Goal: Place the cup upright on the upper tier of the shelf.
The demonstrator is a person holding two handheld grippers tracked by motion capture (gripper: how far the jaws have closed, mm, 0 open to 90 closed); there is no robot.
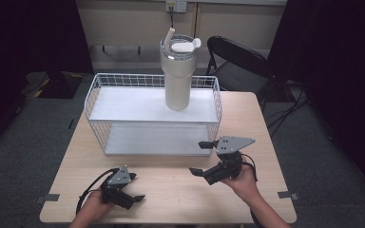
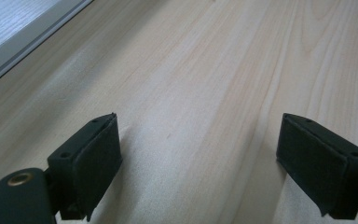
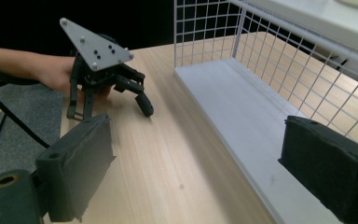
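A cream tumbler (image 1: 177, 76) with a lid and straw stands upright on the top tier of a white wire shelf (image 1: 123, 104) at the back of the wooden table (image 1: 171, 190). My left gripper (image 1: 135, 186) is open near the front left edge, low over bare wood, with nothing between its jaws (image 2: 198, 154). My right gripper (image 1: 200, 158) is open just in front of the shelf's right end, and it holds nothing. In the right gripper view its jaws (image 3: 196, 168) straddle the edge of the shelf's lower tier (image 3: 233, 107). The left gripper (image 3: 111, 108) shows farther off.
A black folding chair (image 1: 237, 57) stands behind the table's far right corner. The white base (image 2: 9, 32) of the shelf lies close to the left gripper. Grey tape marks (image 1: 51, 197) sit at the front corners. Bare wood stretches between the two grippers.
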